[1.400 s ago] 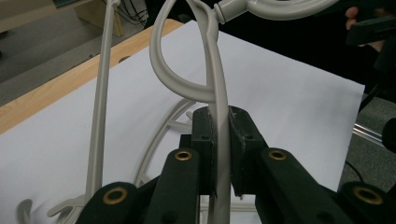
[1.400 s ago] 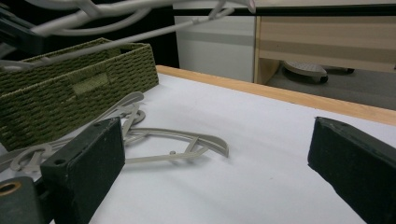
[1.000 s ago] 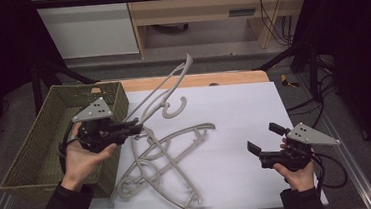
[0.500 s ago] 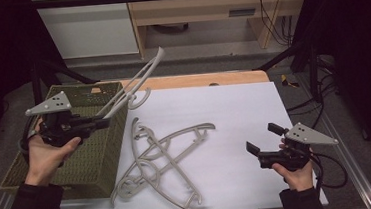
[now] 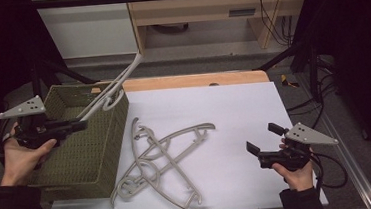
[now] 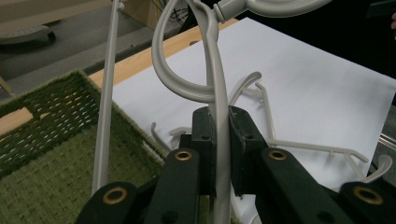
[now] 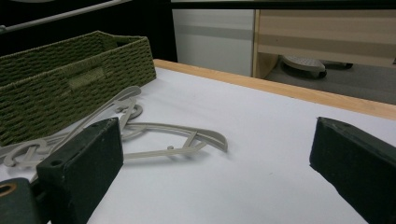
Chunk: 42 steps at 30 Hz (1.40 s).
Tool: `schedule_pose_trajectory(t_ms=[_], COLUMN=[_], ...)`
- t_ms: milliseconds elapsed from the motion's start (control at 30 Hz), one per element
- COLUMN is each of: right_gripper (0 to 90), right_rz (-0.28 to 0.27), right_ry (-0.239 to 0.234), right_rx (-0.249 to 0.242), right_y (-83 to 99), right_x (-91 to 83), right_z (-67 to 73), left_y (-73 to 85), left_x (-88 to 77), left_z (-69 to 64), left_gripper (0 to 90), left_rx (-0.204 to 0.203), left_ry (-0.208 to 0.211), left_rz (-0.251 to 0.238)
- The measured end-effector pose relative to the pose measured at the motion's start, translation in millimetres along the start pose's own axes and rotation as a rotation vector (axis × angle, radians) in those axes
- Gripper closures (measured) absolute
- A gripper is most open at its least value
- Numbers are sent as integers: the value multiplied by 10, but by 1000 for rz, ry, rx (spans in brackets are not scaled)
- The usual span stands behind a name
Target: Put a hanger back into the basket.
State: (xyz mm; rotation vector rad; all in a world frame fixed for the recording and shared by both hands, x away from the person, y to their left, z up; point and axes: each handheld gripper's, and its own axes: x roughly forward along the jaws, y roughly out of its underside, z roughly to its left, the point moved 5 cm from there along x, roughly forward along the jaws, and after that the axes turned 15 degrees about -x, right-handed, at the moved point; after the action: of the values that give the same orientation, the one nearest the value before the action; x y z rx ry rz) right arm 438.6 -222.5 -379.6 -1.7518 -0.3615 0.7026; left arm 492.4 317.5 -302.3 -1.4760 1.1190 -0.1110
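On the table (image 5: 234, 110): white sheet spread ahead of both tongs
Basket (image 5: 85, 157): green woven, seen directly under the left gripper (image 5: 81, 125)
Loose hangers (image 5: 163, 161): crossed on the sheet, between the two tongs
Held hanger (image 5: 110, 93): clamped in the left jaws, raised over the basket
Right gripper (image 5: 261, 138): jaws apart, nothing between them

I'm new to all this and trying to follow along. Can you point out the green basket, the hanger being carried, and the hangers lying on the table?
green basket (image 5: 85, 157), high view, its near woven wall.
carried hanger (image 5: 114, 87), high view, its long arm.
lying hangers (image 5: 165, 156), high view, where they cross.
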Motion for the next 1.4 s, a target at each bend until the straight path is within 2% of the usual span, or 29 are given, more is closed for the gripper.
schedule_pose_trajectory(t_ms=[100,200,500,833,933,1033,1200,1400], right_gripper=[29,30,30,30,30,30,30,30], right_rz=[2,5,9,10,10,11,15,12], right_ry=[2,0,-1,0,-1,1,3,1], right_rx=[-2,2,-2,2,3,2,1,2], right_y=[4,6,10,11,13,14,21,17], right_x=[15,17,17,24,29,28,32,29], right_z=[4,8,9,12,14,13,9,10], left_y=[58,127,323,515,556,594,653,722], left_x=[-11,-23,-120,-198,-222,-245,-244,-249], left_z=[92,182,367,490,543,605,651,728], left_gripper=[819,819,819,819,819,819,819,819], left_rx=[-10,-24,-56,-58,-61,-81,-82,-105], left_ry=[-20,-21,-17,-14,-31,-36,-55,-68], left_rz=[18,26,7,31,34,33,54,64])
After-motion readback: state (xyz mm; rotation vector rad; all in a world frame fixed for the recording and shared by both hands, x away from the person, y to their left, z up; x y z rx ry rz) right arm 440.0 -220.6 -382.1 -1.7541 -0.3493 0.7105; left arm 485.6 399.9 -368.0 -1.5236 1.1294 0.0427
